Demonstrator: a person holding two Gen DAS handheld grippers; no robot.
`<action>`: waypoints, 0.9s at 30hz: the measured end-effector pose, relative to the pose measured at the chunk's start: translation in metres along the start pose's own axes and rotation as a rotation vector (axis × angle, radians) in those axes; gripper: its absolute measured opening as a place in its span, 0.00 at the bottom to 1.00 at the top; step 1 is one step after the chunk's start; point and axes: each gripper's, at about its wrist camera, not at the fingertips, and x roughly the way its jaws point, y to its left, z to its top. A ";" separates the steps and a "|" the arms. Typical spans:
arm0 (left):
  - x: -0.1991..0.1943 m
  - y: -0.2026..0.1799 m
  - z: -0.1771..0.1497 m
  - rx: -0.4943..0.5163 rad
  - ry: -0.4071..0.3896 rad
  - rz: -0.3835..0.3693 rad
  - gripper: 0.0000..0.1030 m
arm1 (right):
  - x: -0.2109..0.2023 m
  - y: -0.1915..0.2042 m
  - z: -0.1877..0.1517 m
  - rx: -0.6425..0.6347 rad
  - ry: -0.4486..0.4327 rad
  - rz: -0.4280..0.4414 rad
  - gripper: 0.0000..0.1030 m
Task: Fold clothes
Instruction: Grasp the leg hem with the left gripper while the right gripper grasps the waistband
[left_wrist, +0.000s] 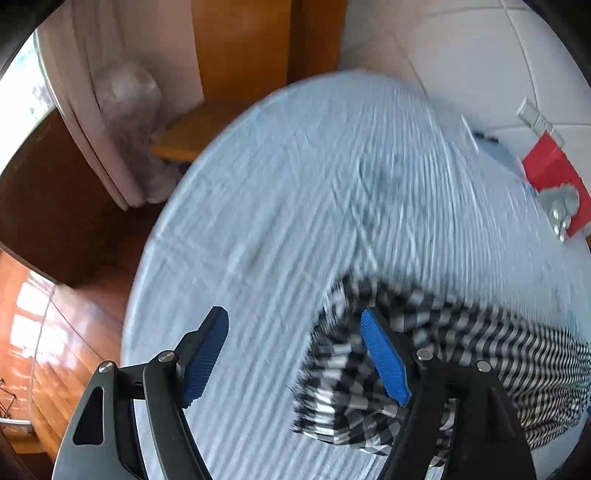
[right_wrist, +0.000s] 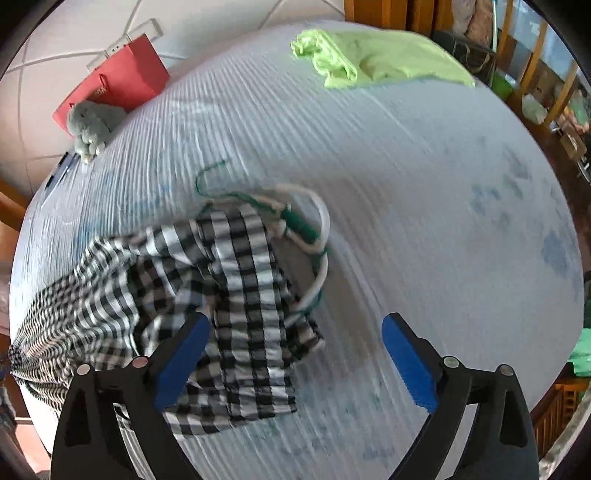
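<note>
A black-and-white checked garment (right_wrist: 207, 288) lies crumpled on the pale blue striped bed sheet (right_wrist: 406, 177). A white and green clothes hanger (right_wrist: 310, 236) lies at its far right edge. My right gripper (right_wrist: 291, 362) is open above the garment's near end, its left finger over the cloth. In the left wrist view the same garment (left_wrist: 443, 354) lies at lower right. My left gripper (left_wrist: 295, 358) is open and empty, its right finger over the garment's edge. A light green garment (right_wrist: 376, 59) lies folded at the bed's far side.
A red bag (right_wrist: 118, 85) and a grey plush toy (right_wrist: 90, 125) sit at the head of the bed, also in the left wrist view (left_wrist: 554, 173). A white padded headboard (left_wrist: 480, 55) is behind. Wooden floor (left_wrist: 55, 332) and a curtain (left_wrist: 103, 110) lie left of the bed.
</note>
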 end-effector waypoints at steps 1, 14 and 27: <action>0.006 -0.003 -0.004 0.001 0.016 -0.004 0.73 | 0.003 -0.001 -0.001 0.000 0.010 0.006 0.93; 0.018 -0.050 -0.031 0.116 0.030 0.020 0.42 | 0.033 0.011 -0.006 -0.009 0.030 0.041 1.00; 0.005 -0.055 -0.042 0.123 0.027 -0.006 0.25 | 0.020 0.045 -0.008 -0.158 0.052 -0.035 0.53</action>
